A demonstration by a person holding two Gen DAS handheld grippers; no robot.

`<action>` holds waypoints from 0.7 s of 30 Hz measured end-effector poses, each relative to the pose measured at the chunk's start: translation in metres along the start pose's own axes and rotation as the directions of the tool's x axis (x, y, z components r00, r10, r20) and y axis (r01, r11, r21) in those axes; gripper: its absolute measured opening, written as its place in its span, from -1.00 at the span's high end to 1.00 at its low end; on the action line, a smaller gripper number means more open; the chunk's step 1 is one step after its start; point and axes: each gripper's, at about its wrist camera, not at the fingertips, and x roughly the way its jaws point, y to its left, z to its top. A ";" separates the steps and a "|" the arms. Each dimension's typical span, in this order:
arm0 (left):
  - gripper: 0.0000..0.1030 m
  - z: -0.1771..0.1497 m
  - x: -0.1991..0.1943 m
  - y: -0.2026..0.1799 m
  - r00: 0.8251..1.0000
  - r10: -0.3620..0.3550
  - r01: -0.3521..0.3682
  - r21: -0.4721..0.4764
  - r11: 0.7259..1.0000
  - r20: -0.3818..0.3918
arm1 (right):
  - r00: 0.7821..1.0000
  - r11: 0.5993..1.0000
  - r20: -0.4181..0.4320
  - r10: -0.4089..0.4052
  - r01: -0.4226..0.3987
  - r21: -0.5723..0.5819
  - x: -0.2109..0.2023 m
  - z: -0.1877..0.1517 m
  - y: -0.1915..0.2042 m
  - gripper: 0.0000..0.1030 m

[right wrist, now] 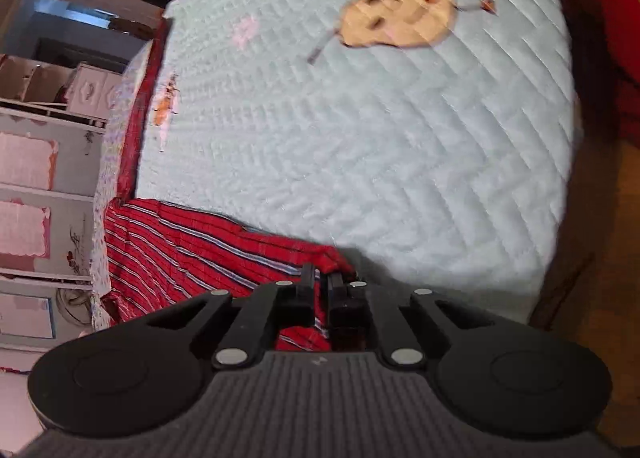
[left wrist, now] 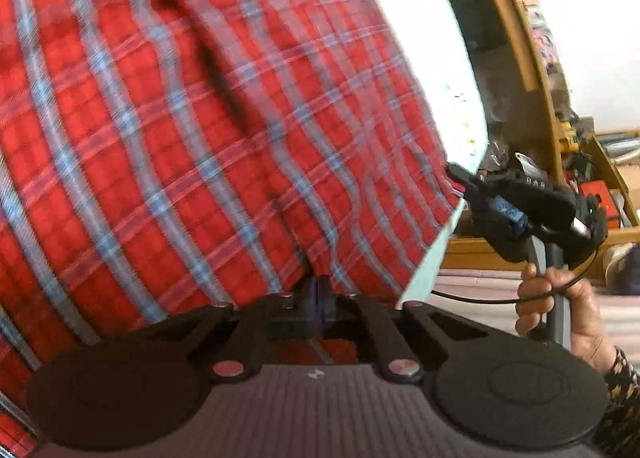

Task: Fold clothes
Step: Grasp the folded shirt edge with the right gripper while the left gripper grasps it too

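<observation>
A red plaid garment [left wrist: 200, 118] with pale blue lines fills most of the left wrist view, lifted and stretched with folds running through it. My left gripper [left wrist: 318, 286] is shut on its lower edge. At the right, my right gripper [left wrist: 456, 172] pinches the garment's corner, with a person's hand [left wrist: 560, 298] on its handle. In the right wrist view the right gripper [right wrist: 324, 282] is shut on a bunched edge of the garment [right wrist: 180, 246], which trails down to the left over the bed's edge.
A pale blue quilted bed cover [right wrist: 360, 138] with a cartoon print [right wrist: 400, 10] spreads ahead. White cupboards [right wrist: 48, 138] stand at the left, a wooden shelf [left wrist: 540, 58] with clutter at the right. Another red cloth [right wrist: 600, 18] lies past the bed's far right edge.
</observation>
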 end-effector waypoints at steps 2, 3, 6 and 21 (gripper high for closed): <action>1.00 0.002 0.000 0.001 1.000 -0.015 0.015 -0.013 1.000 0.002 | 1.000 0.999 -0.005 0.009 -0.008 0.047 0.005 0.000 -0.011 0.88; 1.00 0.002 0.001 0.000 1.000 -0.024 0.024 -0.013 1.000 0.006 | 1.000 0.998 -0.005 0.022 -0.021 0.066 0.006 0.000 -0.015 0.89; 0.89 0.000 -0.002 0.007 0.996 -0.081 0.084 -0.093 0.992 0.041 | 0.998 0.997 -0.007 0.055 -0.055 0.061 0.007 0.000 -0.013 0.66; 0.91 -0.002 0.001 -0.009 0.995 -0.044 0.047 -0.027 0.999 0.095 | 0.999 0.994 -0.003 -0.042 0.042 -0.103 0.007 -0.009 0.010 0.96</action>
